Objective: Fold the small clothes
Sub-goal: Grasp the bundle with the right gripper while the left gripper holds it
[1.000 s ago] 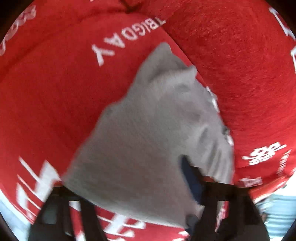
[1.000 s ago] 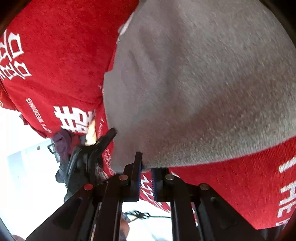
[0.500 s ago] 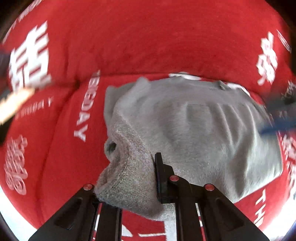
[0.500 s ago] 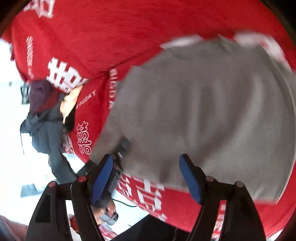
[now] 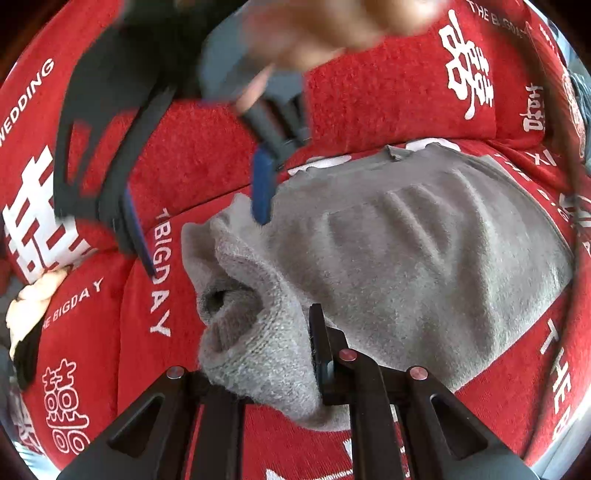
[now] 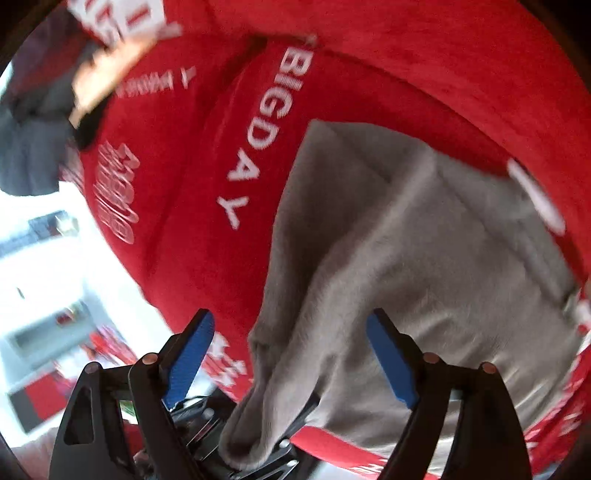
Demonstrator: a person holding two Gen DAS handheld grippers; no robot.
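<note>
Red plush sofa cover (image 5: pixel 388 96), printed with white lettering and double-happiness characters, fills both views as the largest thing; one seat cushion and one backrest show under it. On that seat lies one grey knitted garment (image 5: pixel 424 251), soft and fuzzy, spread mostly flat with a few shallow ridges running across its middle. Its near end is gathered into a ribbed tubular cuff (image 5: pixel 255 354), with one dark round opening visible in the folds just beyond. In the right wrist view the same grey knit (image 6: pixel 424 258) drapes from the cushion down toward the camera, its lower corner hanging off the seat edge.

Two grippers are present. One, the left gripper (image 5: pixel 258 369), is clenched on the ribbed cuff, the knit bunched between its black fingers. The other, the right gripper (image 6: pixel 291 354), has its two blue pads (image 6: pixel 391 362) spread wide and still opening, free of the cloth; grey knit lies in the gap without being pressed. A person's blurred hand (image 5: pixel 332 26) holds it from above
</note>
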